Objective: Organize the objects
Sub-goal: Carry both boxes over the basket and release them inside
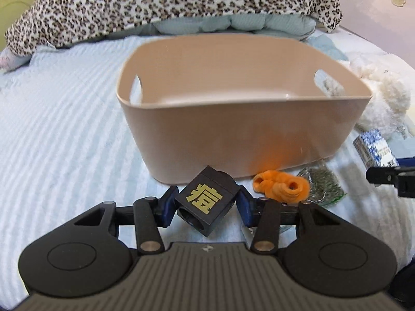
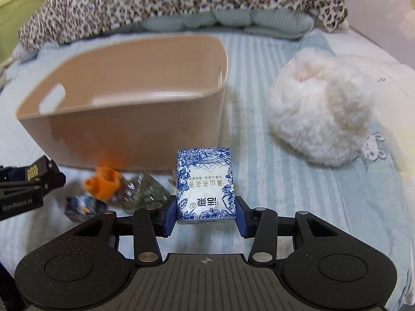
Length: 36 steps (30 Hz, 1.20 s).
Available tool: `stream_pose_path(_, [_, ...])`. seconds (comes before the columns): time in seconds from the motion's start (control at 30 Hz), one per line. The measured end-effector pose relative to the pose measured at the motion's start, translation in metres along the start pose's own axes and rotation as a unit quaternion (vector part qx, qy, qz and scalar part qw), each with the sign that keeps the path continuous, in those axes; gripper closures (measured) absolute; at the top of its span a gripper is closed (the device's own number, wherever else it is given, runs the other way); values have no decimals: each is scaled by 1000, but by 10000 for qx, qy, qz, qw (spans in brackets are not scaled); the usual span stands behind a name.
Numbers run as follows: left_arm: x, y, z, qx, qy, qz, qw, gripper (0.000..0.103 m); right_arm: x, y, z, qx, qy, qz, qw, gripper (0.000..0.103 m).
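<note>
My left gripper (image 1: 206,203) is shut on a black cube with a gold character (image 1: 206,202), held tilted above the bed just in front of the beige plastic bin (image 1: 233,119). My right gripper (image 2: 205,211) is shut on a blue-and-white floral tissue pack (image 2: 206,184), held right of the bin (image 2: 116,127). The pack also shows at the right edge of the left wrist view (image 1: 376,150). An orange fabric roll (image 1: 281,186) and a clear packet with green contents (image 1: 323,185) lie on the bed in front of the bin. The bin looks empty.
A white fluffy plush (image 2: 321,103) lies to the right of the bin. A small blue wrapped item (image 2: 80,206) lies near the orange roll (image 2: 103,181). A leopard-print blanket (image 1: 168,2) is heaped behind on the striped bedsheet (image 1: 64,103).
</note>
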<state>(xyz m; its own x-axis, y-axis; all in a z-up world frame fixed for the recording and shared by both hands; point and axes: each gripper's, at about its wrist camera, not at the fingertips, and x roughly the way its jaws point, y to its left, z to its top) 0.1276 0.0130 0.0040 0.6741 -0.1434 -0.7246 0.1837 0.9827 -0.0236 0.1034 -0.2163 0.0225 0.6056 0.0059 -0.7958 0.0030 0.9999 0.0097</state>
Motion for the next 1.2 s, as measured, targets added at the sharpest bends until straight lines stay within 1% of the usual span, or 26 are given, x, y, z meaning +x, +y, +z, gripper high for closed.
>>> stream_pose_path(0.2, [-34,-1,18,87,-452,55,9989,53,-37,1,16,115,-582,200,9980,61])
stream_pose_path(0.4, [-58,-5,41,130,-912,24,9957,53,-66,9,42,107,-1173,361,9924,61])
stream_pose_path(0.5, [-58,-15,57,250,-1119,306,9929,53,-68,12,55,145,-1353,369,9900,61])
stream_pose_path(0.6, [-49,-22,72,402,-1254,453,9903,53,-61,17,69,242,-1406,476,9886,61])
stream_pose_path(0.7, [-33,-25,86,379,-1191,508,9909,53,-45,23,82,287,-1369,463,9891,61])
stream_pose_path(0.77, [-20,-27,92,364,-1100,537,9918,53,-32,29,87,314,-1270,501,9901,61])
stream_pose_path(0.87, [5,-29,97,434,-897,654,9929,53,-9,35,94,306,-1101,431,9925,61])
stream_pose_path(0.93, [22,-29,97,464,-710,717,9938,53,8,37,98,292,-980,359,9941,61])
stream_pose_path(1.07, [45,-31,88,596,-576,897,9925,53,34,42,99,200,-759,231,9966,61])
stream_pose_path(1.2, [64,-26,83,472,-315,866,9946,53,54,45,96,103,-481,162,9987,60])
